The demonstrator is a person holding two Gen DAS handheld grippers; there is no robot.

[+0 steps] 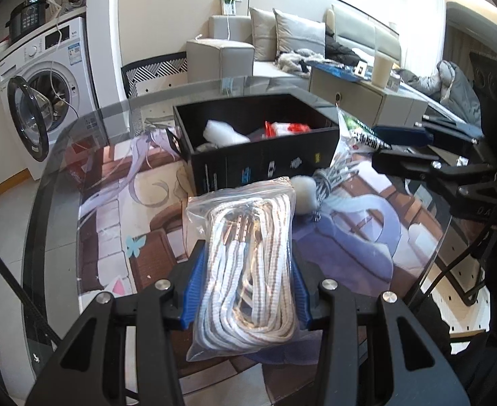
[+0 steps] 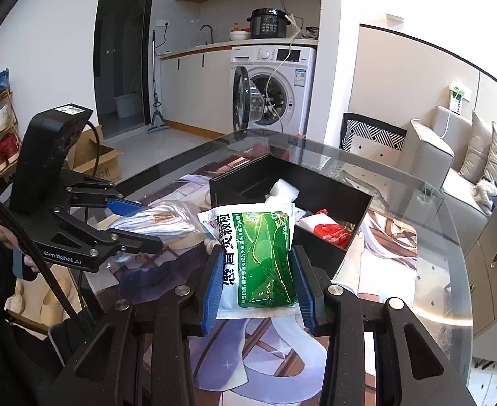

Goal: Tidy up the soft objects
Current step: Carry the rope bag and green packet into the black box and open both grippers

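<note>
At the far left stands a washing machine (image 1: 42,81) with its round door swung open, a dark cooker (image 1: 28,17) on top of it. Nearer, a glass table (image 1: 62,142) carries a printed mat (image 1: 140,209) with a cartoon drawing.

The left gripper (image 1: 246,284) sits at the near edge of the table, its blue pads (image 1: 190,291) pinching a clear plastic bag of white rope (image 1: 248,264) from both sides (the coils fill the bag and bulge between the pads). The bag is held just above the mat, in front of the box.

Just beyond it is an open black box (image 1: 265,162), holding a white wad of soft material (image 1: 224,133) on its left and a red-and-white packet (image 1: 289,128) further right. Against the box's right near corner lies a small bundle of striped cord (image 1: 329,176) with a pale fluffy ball (image 1: 304,193) beside it.

To the right, the right gripper (image 2: 258,287) is pressed onto a green-and-white sachet (image 2: 262,257) with printed characters, gripping it by its two long edges and holding it in the air just at the near side of the box (image 2: 316,186). A hand (image 2: 8,240) behind the left gripper shows at the left edge of the right wrist view.

Far right, beyond the table, are a grey sofa (image 1: 349,34) with cushions and a low cabinet (image 1: 360,94).
</note>
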